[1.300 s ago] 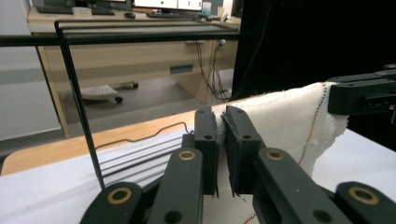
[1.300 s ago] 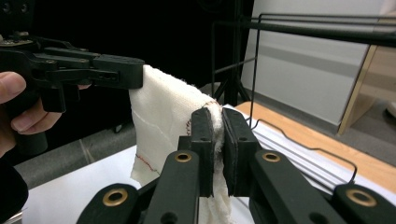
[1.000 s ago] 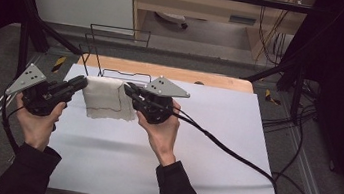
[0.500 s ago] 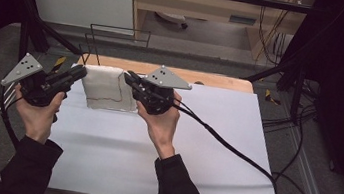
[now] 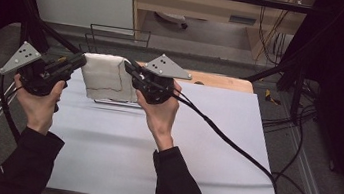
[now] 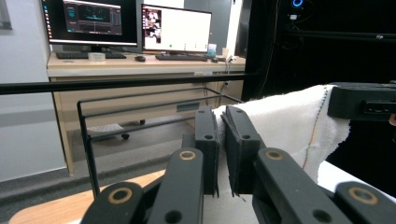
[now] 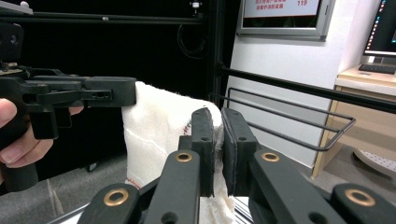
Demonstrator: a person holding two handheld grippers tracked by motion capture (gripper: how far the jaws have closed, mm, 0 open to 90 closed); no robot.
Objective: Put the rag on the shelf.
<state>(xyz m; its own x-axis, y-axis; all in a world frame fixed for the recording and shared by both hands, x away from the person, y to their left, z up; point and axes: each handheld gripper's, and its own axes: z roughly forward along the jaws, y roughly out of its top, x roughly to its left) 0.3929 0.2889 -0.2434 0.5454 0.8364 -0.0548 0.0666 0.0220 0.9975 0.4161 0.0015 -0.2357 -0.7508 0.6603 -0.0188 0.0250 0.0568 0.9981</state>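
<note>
A white towel with a thin coloured stitch line hangs stretched between my two grippers, above the far left of the white table. My left gripper is shut on the towel's left top corner; in the left gripper view the jaws pinch the cloth edge and the towel runs off to the right. My right gripper is shut on the other top corner; in the right gripper view its jaws clamp the towel, with the left gripper beyond it.
A black wire rack stands at the table's far edge just behind the towel, its rails also seen as the rack and the rack. A wooden board lies along the far edge. Cables trail off right. A desk with monitors stands behind.
Both grippers rose and moved away from me with the towel. The cloth left the table and now hangs upright between them, close to the wire rack.
</note>
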